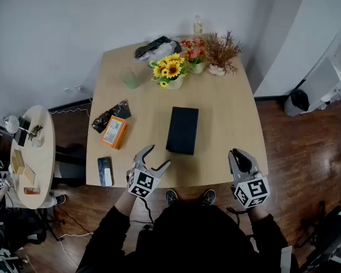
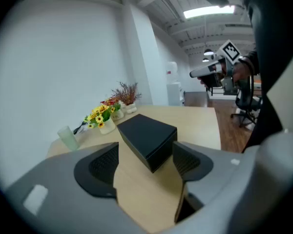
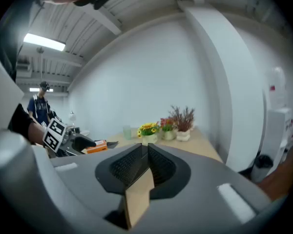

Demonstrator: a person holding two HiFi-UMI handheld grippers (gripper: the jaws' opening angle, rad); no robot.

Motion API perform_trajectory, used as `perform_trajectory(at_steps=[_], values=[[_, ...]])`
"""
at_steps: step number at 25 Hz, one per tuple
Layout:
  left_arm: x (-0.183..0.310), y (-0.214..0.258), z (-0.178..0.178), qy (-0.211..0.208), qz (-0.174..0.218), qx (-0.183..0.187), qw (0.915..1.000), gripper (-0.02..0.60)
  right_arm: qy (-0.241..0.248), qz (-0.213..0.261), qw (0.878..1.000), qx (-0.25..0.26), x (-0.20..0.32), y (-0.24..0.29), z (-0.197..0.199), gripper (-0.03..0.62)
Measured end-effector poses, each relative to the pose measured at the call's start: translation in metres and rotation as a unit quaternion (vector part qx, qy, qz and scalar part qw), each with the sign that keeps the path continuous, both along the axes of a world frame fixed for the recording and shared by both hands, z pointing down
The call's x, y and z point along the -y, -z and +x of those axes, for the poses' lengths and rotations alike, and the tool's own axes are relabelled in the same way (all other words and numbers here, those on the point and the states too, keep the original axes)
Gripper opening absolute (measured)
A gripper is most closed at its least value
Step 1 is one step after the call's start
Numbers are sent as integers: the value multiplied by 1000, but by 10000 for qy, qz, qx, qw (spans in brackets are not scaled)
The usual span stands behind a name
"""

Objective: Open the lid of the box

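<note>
A black rectangular box [image 1: 182, 129] lies with its lid closed in the middle of the light wooden table [image 1: 227, 112]. In the left gripper view the box [image 2: 147, 137] sits just beyond the jaws. My left gripper [image 1: 157, 157] hovers near the table's front edge, a short way in front of and left of the box, open with nothing between its fingers. My right gripper [image 1: 237, 154] is at the front right edge, apart from the box, its jaws shut and empty [image 3: 145, 161].
Sunflowers in a pot [image 1: 170, 71], a red flower pot [image 1: 194, 54], dried plant [image 1: 220, 53], a cup [image 1: 131, 78], a bottle [image 1: 198, 25] and a dark bag [image 1: 154, 47] stand at the back. An orange box [image 1: 114, 131], a packet [image 1: 109, 116] and a phone [image 1: 105, 170] lie left. A round side table [image 1: 31, 152] stands further left.
</note>
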State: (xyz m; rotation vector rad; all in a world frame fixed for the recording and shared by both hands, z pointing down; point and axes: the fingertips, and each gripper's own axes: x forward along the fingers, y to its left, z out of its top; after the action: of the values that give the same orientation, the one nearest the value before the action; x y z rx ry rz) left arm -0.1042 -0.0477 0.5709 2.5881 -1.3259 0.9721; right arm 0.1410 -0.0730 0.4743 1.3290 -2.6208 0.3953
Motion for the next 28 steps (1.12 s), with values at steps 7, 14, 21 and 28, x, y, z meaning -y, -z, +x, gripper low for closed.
perform_trajectory(at_steps=[7,14,21,28], values=[[29,-36,13,-719,-321,201,9967,333,336,-1275,9886,732,33,-60,-65,172],[39,-58,30,-1005,-645,82,9928,331,-62,-1797,9824,504,59,-94,-121,202],[17,-58,69,-1466,-552,219,9874,317,-108,-2152,9762,249,58,-120,-136,215],[23,-45,72,-1298,-363,295,9904,270,-144,-2059,9783,-160,63,-127,-125,164]])
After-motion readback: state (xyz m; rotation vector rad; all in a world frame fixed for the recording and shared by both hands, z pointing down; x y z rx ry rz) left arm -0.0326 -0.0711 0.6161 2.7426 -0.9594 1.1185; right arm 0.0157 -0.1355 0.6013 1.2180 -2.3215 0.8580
